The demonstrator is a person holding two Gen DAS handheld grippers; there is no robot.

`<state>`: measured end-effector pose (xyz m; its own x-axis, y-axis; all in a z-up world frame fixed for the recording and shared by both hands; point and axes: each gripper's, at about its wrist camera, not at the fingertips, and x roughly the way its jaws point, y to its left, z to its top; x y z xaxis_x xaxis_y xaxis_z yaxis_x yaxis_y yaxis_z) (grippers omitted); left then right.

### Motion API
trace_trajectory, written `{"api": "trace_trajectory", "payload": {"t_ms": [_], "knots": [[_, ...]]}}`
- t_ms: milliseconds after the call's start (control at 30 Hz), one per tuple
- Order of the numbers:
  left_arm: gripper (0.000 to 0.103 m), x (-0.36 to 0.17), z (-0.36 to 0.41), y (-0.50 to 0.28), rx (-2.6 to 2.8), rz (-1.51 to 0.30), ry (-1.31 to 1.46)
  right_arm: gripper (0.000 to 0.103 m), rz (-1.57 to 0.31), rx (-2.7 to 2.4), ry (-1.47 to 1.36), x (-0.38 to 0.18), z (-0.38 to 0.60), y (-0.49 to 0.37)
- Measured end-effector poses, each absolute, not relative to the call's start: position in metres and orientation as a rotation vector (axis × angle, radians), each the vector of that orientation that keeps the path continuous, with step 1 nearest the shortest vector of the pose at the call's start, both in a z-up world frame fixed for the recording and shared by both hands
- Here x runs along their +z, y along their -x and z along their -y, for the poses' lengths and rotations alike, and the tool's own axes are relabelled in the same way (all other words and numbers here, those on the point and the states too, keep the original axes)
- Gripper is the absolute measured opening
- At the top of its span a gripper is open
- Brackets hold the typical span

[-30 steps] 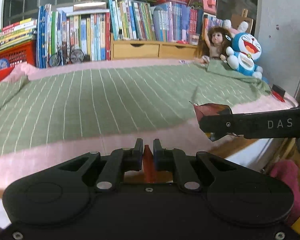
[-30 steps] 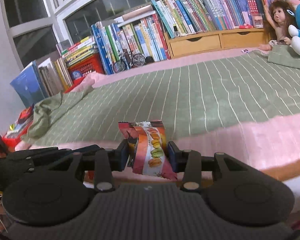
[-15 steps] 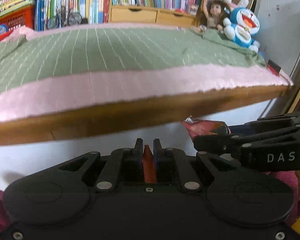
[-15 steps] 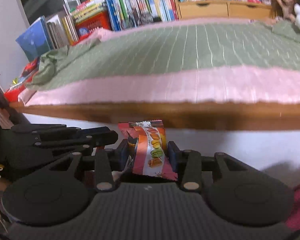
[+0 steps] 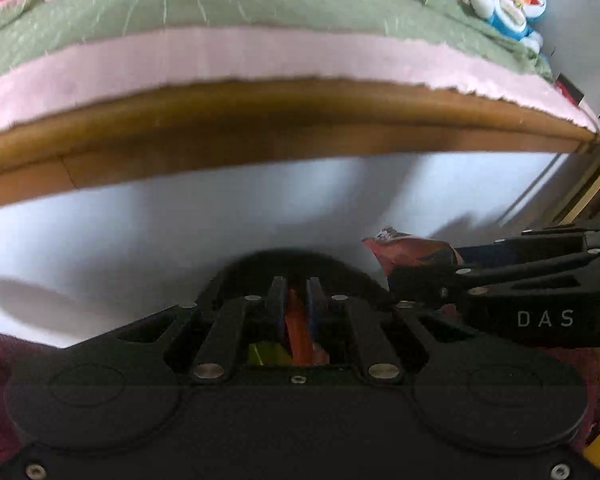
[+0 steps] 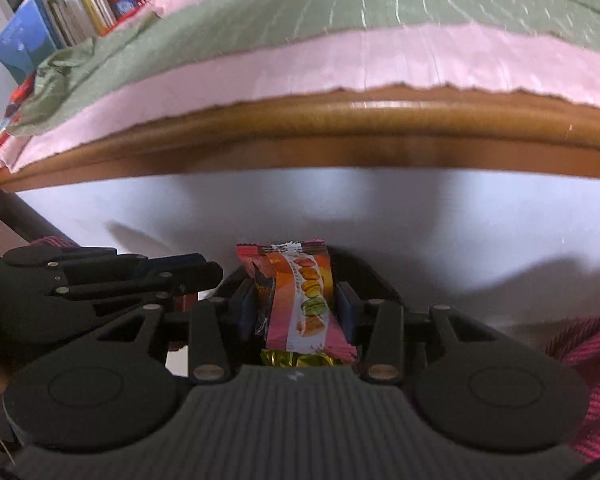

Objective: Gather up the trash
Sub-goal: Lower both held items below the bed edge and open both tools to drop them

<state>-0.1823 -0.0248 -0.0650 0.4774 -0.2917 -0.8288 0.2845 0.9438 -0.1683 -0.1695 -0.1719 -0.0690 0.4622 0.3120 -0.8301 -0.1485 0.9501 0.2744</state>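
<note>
Trash fills both grippers. The right gripper [image 6: 296, 304] pinches a pink and orange snack wrapper [image 6: 300, 300] printed with macarons; the pack stands upright between the two pads, its crimped top edge poking above them and a bit of gold foil showing at its lower end. The left gripper [image 5: 296, 300] is clenched almost fully on a thin orange-red wrapper [image 5: 298, 328], seen edge-on in the narrow slit between its fingers, with a yellow-green scrap just beside it lower down. Both tools point steeply downward in front of the bed's white side panel [image 5: 180, 232], below its wooden edge [image 6: 340, 136]. Above that edge lie a pink sheet [image 5: 220, 56] and a green striped blanket [image 6: 340, 0]. From the left camera, the right tool reaches in from the right side with its wrapper's end sticking out. Magenta fabric shows at the lower corners of both views.
</note>
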Motion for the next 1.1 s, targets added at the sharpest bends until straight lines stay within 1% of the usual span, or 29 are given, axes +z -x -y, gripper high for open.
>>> {"api": "trace_trajectory", "payload": {"t_ms": [433, 933, 1000, 1067, 1100], "knots": [[0.010, -0.109, 0.032, 0.162, -0.318, -1.139, 0.035, 0.048, -1.163, 0.252, -0.223, -0.105, 0.172, 0.162], [0.011, -0.139, 0.031, 0.155, -0.262, -1.224, 0.006, 0.050, -1.221, 0.219, -0.252, -0.130, 0.171, 0.150], [0.011, -0.140, 0.032, 0.152, -0.257, -1.230, 0.005, 0.051, -1.226, 0.218, -0.257, -0.132, 0.171, 0.148], [0.011, -0.143, 0.032, 0.151, -0.250, -1.237, 0.007, 0.055, -1.230, 0.215, -0.261, -0.132, 0.172, 0.147], [0.011, -0.144, 0.032, 0.150, -0.247, -1.241, 0.008, 0.055, -1.231, 0.214, -0.262, -0.133, 0.172, 0.147]]}}
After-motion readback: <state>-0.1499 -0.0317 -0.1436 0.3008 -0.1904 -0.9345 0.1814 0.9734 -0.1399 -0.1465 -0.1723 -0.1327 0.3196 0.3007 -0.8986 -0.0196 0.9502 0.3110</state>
